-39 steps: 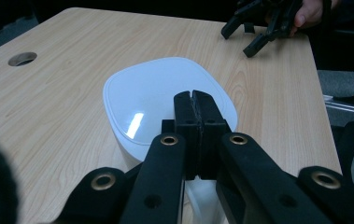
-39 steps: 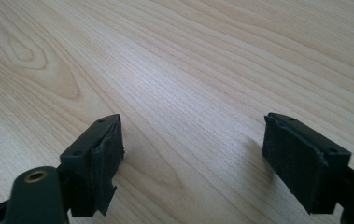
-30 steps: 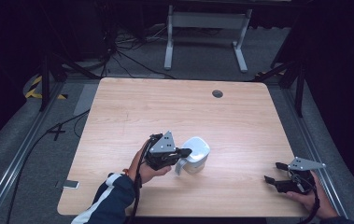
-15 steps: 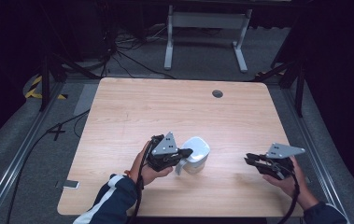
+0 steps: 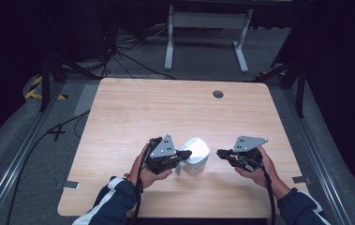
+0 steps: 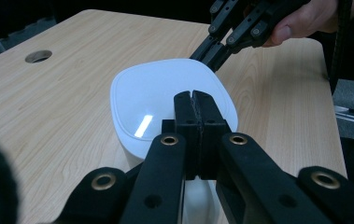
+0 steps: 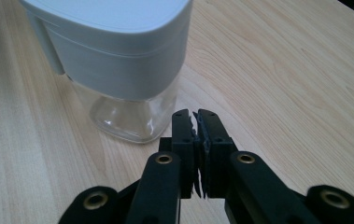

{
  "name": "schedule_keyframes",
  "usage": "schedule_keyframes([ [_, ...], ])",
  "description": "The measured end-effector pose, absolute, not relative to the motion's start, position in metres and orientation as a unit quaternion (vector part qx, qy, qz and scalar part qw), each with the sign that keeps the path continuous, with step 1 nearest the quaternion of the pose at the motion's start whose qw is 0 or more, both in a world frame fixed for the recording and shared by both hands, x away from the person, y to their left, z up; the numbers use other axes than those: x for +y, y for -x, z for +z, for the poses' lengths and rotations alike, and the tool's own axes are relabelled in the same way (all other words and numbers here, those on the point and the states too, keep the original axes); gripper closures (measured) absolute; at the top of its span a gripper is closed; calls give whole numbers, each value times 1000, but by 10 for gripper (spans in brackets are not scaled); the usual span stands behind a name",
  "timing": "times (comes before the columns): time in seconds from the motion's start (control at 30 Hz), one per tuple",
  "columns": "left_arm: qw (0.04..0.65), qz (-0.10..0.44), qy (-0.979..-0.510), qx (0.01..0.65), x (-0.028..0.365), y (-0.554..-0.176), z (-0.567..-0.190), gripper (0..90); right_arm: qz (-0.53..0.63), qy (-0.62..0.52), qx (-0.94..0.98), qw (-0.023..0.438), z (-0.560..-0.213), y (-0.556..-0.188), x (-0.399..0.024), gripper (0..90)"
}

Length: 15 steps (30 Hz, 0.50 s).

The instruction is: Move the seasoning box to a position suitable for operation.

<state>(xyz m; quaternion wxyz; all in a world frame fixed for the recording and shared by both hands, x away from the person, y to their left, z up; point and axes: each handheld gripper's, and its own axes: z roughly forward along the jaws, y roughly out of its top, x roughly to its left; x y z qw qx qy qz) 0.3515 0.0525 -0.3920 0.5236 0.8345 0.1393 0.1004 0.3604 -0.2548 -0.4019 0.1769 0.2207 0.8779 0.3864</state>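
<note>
Presently the lidded jar (image 5: pixel 195 156) stands at lower centre of the bench (image 5: pixel 133 112), lid on; left tool (image 5: pixel 184 153) closed, empty, resting against the lid; right tool (image 5: pixel 221 153), jaws just closed on nothing, near its right; jar not yet gripped.

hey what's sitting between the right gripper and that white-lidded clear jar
Nothing: bare light wooden table separates the right gripper from the white-lidded clear jar, seen in the right gripper view.
</note>
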Motion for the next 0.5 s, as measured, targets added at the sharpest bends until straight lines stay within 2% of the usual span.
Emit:
schedule_keyframes([
  [0.5,511,121,-839,144,66,-347,-387,899,386,-217,880,170,-404,-360,-259,868],
])
